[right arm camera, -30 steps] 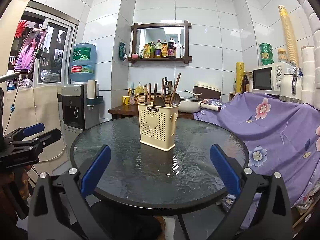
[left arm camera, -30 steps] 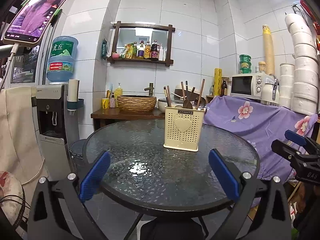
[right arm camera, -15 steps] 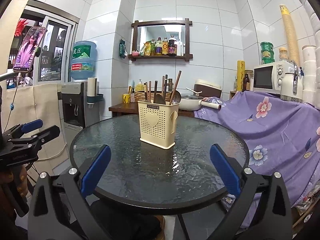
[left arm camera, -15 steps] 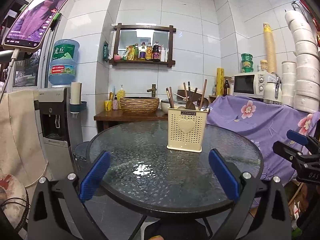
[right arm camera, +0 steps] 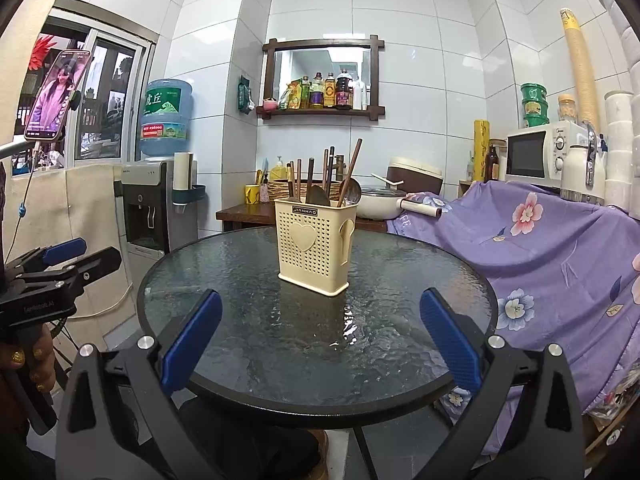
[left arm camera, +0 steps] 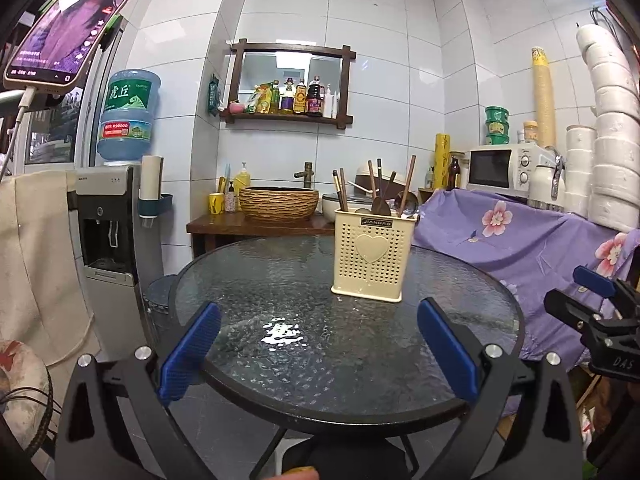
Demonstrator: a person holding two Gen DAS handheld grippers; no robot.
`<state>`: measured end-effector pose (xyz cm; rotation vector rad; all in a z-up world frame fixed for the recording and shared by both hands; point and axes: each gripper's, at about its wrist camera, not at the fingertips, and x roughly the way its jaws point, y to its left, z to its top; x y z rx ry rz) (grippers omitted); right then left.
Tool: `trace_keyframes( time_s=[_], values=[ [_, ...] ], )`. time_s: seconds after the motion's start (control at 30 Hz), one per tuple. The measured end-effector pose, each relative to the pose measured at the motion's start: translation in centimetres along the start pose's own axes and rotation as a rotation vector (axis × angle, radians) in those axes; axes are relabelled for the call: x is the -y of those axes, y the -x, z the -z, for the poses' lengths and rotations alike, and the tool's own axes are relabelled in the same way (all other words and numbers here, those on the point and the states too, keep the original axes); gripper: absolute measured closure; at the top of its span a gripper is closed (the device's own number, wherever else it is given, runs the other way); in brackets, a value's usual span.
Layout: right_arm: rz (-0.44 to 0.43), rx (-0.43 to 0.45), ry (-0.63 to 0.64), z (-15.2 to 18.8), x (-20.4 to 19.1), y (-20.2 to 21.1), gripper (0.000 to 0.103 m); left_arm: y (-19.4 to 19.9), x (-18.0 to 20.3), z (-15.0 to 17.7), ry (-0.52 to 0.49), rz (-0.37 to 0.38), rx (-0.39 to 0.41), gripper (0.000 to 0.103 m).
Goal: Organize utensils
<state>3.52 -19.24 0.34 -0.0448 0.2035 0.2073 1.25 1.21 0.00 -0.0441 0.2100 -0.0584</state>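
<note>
A white-tiled kitchen corner surrounds a round glass table (left arm camera: 280, 280). At frame centre stands the cream utensil holder (right arm camera: 314, 250), marked "JIANHAO", with chopsticks and spoons (right arm camera: 320, 184) upright inside. The left gripper (left arm camera: 318, 350) and right gripper (right arm camera: 320, 346) both gape wide, empty, short of the table's near edge. A careless pull could tip the light holder (glass looks slippery). Upper left, the water jug (left arm camera: 128, 114) reads "虎丘".
</note>
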Motion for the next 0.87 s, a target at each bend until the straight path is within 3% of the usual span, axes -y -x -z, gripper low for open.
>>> trace_keyframes(
  time_s=[0.87],
  values=[
    [0.010, -0.030, 0.001, 0.5, -0.1, -0.6, 0.005, -1.6, 1.3, 0.4, -0.047, -0.013, -0.086, 0.006]
  ],
)
